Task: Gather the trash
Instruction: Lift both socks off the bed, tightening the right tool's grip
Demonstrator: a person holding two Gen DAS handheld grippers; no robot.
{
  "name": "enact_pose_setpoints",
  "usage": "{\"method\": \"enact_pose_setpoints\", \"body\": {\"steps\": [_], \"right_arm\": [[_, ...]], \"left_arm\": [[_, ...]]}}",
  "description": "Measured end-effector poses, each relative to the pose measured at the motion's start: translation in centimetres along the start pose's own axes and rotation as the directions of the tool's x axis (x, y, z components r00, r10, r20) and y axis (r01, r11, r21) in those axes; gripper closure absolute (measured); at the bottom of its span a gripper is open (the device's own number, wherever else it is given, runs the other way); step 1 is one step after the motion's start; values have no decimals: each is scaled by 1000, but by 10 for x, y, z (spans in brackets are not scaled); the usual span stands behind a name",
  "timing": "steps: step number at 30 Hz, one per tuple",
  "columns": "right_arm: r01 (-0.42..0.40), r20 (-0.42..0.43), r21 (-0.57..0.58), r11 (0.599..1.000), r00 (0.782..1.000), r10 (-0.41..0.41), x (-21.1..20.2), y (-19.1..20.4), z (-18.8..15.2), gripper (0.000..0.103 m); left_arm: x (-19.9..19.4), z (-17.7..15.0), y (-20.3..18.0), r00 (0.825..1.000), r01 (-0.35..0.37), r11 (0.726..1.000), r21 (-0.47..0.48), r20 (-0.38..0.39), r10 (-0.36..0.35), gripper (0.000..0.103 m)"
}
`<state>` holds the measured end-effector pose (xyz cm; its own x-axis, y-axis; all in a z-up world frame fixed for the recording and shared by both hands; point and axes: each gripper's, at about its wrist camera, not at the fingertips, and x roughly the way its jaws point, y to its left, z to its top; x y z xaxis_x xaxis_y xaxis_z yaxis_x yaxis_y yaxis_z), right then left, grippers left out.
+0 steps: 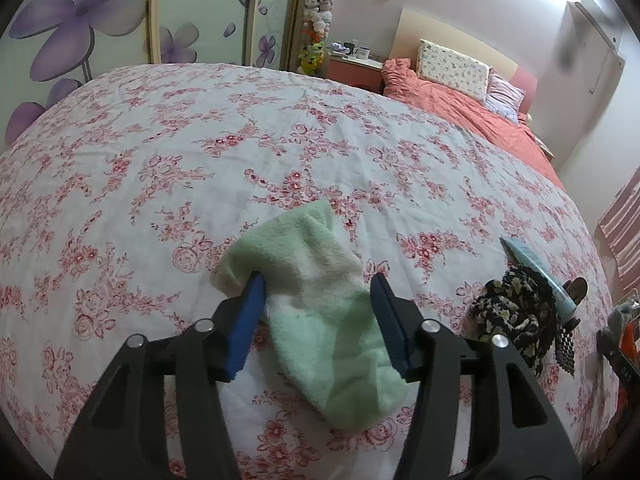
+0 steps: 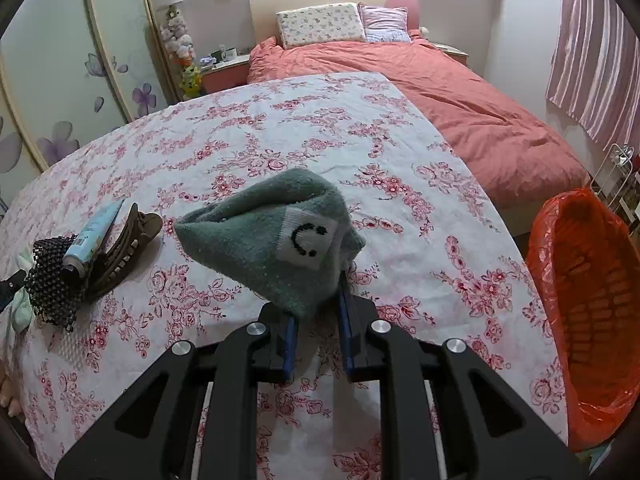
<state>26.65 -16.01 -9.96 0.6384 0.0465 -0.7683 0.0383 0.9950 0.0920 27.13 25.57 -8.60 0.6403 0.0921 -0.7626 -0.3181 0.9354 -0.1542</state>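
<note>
A light green sock point(image 1: 320, 304) lies flat on the floral sheet point(image 1: 160, 152). My left gripper point(image 1: 320, 292) is open, its blue pads on either side of the sock, just above it. My right gripper point(image 2: 318, 296) is shut on a darker green sock point(image 2: 268, 236) with a white smiley patch and holds it above the sheet. A heap with a black mesh piece point(image 2: 52, 280), a pale blue tube point(image 2: 94, 236) and a brown hair claw point(image 2: 128, 248) lies at the left in the right wrist view. It also shows in the left wrist view point(image 1: 520, 312).
A bin lined with an orange bag point(image 2: 588, 320) stands beside the bed at the right. A coral duvet point(image 2: 460, 100) and pillows lie at the head end. A wardrobe with purple flowers point(image 1: 80, 28) stands at the left. Striped curtains point(image 2: 592, 48) hang at the right.
</note>
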Motion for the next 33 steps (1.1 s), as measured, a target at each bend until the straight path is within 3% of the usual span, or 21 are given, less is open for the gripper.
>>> {"method": "enact_pose_setpoints", "body": {"steps": [4,6,7,8,10,17,25,27,30,32,33], "right_arm": [[-3,9,21,1000,1000,3,-2,-4,-2,85],[-46,30,41,998,999,45,-4,-7,-1,84],[-52,42,37,998,998,51,-5,-5,2,75],[-46,51,23,999,998,45,-6,-3,5,59],[-33,75,-13,999,997,34,-8,6,14,45],[-52,55,-22,998,997,53,11,23,33,45],[-23,41,-47,999,999,25,25,34,33,45],[-21,44,-48,999,999,23,25,34,35,46],[-11,36,-38,999,999,12,26,30,36,61],[3,34,-18,1000,999,-2,27,25,36,82],[1,32,-9,1000,999,0,27,23,37,88]], "left_arm": [[0,0,0,1000,4,1000,-3,1,-4,47],[0,0,0,1000,2,1000,0,1,-2,46],[0,0,-1,1000,1,1000,2,0,-1,46],[0,0,-1,1000,0,1000,4,0,0,46],[0,-1,-1,1000,0,1000,4,0,0,46],[-1,-5,-10,999,-37,997,63,-9,38,42],[-1,-6,-8,999,-34,998,61,-9,34,42],[-2,-7,-8,999,-47,996,70,-9,48,48],[-3,-8,-10,998,-59,995,78,-9,60,55],[-3,-8,-10,997,-74,994,78,-6,75,62],[-3,-8,-10,997,-82,994,77,-4,82,73]]}}
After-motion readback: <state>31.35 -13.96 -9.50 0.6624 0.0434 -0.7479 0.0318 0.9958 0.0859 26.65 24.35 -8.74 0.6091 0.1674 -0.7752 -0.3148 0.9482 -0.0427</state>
